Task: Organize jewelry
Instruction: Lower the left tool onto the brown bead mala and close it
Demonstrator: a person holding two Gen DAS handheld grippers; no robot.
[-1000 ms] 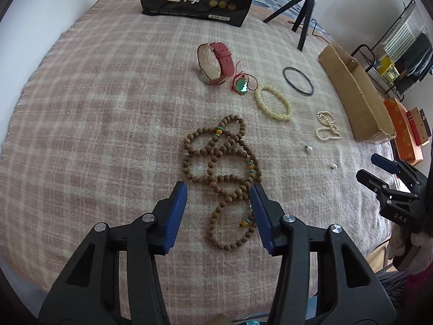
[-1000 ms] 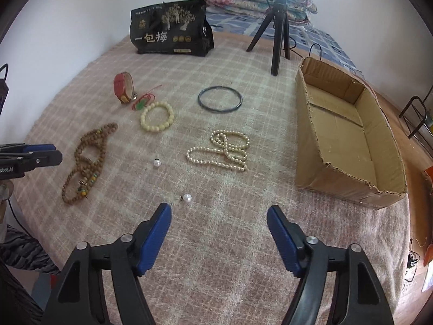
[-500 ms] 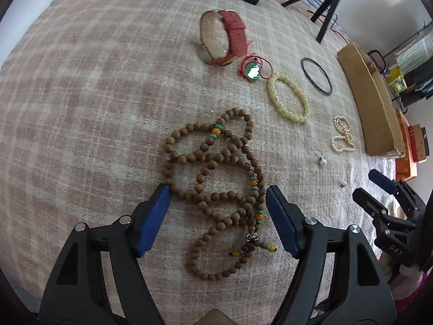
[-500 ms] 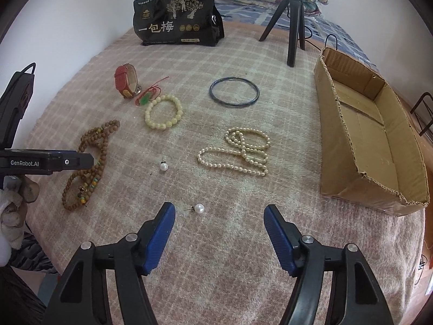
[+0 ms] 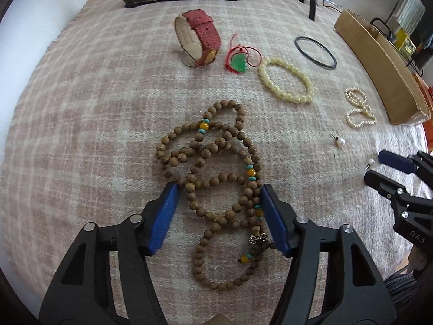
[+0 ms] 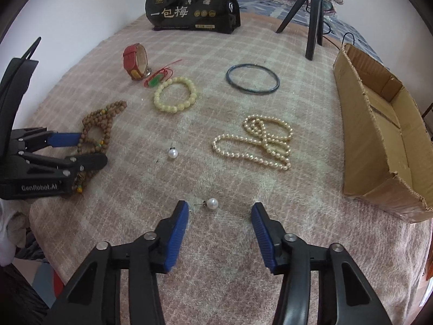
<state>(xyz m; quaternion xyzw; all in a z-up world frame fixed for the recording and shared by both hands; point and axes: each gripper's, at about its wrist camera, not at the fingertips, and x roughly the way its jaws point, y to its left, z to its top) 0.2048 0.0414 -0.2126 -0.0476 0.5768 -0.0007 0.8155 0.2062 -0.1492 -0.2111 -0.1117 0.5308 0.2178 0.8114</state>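
Note:
A long brown wooden bead strand (image 5: pixel 216 178) lies coiled on the plaid cloth. My left gripper (image 5: pixel 217 189) is open, low over it, with its blue pads on either side of the coil's near part; it also shows in the right wrist view (image 6: pixel 78 149). My right gripper (image 6: pixel 219 211) is open, just short of a pearl earring (image 6: pixel 212 203). A second pearl earring (image 6: pixel 172 153), a pearl necklace (image 6: pixel 259 140), a cream bead bracelet (image 6: pixel 174 94), a dark bangle (image 6: pixel 253 79), a green pendant on red cord (image 6: pixel 155 80) and a red watch (image 6: pixel 135 61) lie beyond.
An open cardboard box (image 6: pixel 384 135) stands at the right edge of the cloth. A black printed bag (image 6: pixel 189 2) stands at the back. A black tripod (image 6: pixel 311 13) stands at the back right. The cloth's front edge drops off close behind both grippers.
My left gripper has dropped lower and moved forward over the wooden beads, its pads now beside the coil. My right gripper has moved forward, closer to the near pearl earring.

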